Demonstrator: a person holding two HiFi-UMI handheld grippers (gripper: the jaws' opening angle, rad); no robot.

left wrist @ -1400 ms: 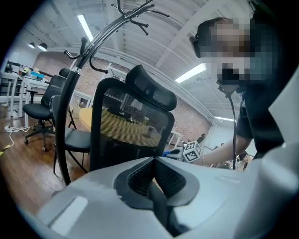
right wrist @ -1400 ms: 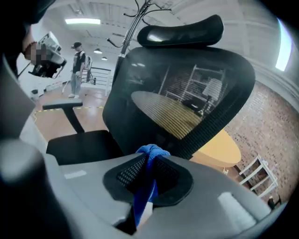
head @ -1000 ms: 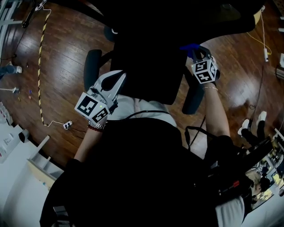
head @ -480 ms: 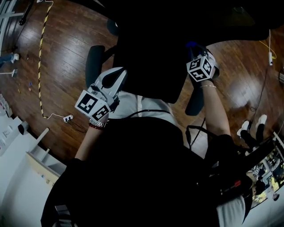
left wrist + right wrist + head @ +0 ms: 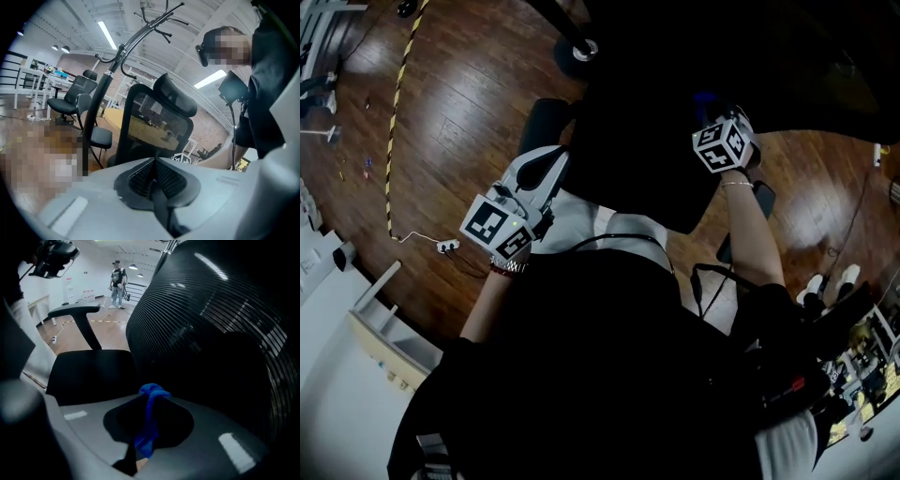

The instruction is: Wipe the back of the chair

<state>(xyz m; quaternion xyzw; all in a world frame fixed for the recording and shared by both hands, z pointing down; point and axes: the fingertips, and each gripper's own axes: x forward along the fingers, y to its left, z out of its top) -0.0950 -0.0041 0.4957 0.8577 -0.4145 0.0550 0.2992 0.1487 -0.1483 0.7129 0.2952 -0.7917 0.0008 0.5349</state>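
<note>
Currently the right gripper (image 5: 149, 401) pinches a blue cloth (image 5: 151, 392), close against the chair's black mesh back (image 5: 211, 333), with the seat (image 5: 89, 373) to its left. The left gripper (image 5: 154, 180) has its jaws pressed together on nothing, beside the chair (image 5: 628, 159). The only print is the square markers on the gripper cubes.

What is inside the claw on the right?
A blue cloth, pinched in the right claw, close to the chair's mesh back. The cloth's lower end goes down between the shut jaws, where it is hidden.
</note>
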